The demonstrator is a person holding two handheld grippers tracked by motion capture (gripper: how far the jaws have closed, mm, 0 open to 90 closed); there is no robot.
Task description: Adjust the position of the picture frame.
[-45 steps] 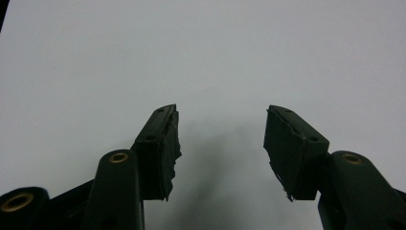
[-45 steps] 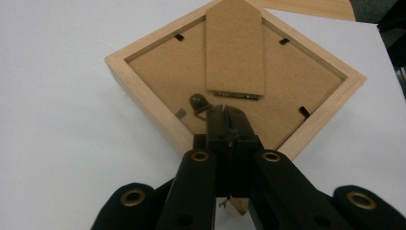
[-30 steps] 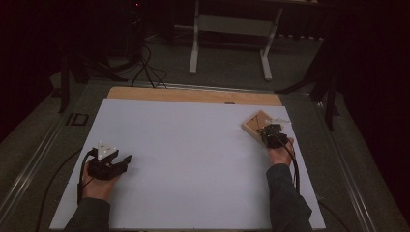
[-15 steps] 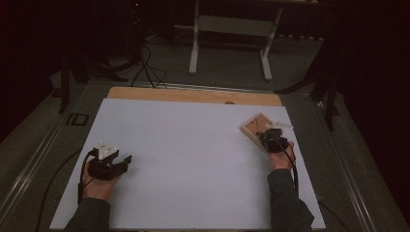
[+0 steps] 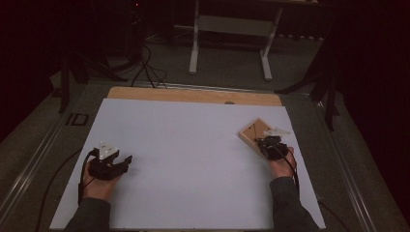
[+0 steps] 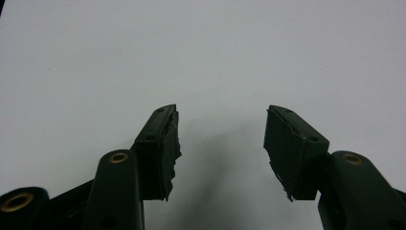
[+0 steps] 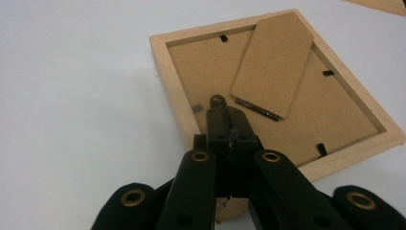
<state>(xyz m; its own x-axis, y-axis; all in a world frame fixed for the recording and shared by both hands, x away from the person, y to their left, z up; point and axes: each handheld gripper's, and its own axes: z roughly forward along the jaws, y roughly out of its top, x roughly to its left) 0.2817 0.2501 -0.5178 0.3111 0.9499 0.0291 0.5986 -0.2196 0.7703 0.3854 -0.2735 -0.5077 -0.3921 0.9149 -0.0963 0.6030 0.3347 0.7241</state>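
So here's where I'm at: my left gripper (image 5: 117, 162) is parked down near my edge of the white table (image 5: 183, 159), its fingers (image 6: 163, 143) spread apart with nothing between them, just bare table ahead. It's doing nothing useful right now. My right gripper (image 7: 229, 125) is the busy one, over on the right side of the table with its fingers (image 7: 220, 143) pressed tight together, holding nothing, the closed tip poking in over the near corner of the wooden picture frame (image 7: 273, 91). The frame is lying face down, turned diamond-wise, near the far right part of the table, so I'm looking at the brown backing board (image 7: 335, 110). The cardboard stand flap (image 7: 273, 62) is lying flat against the backing. A little dark rounded knob (image 7: 218, 101) sits right at my fingertip, though I can't tell if I'm actually touching it or just hovering. I can see small black retaining tabs (image 7: 328, 73) around the inside edge, and as far as I can make out they're all in place and the backing is seated in the frame. So my read is that I'm basically at the start: nothing opened, nothing lifted out. What's left is working those tabs aside and getting the backing off, which closed fingers look suited to nudging.
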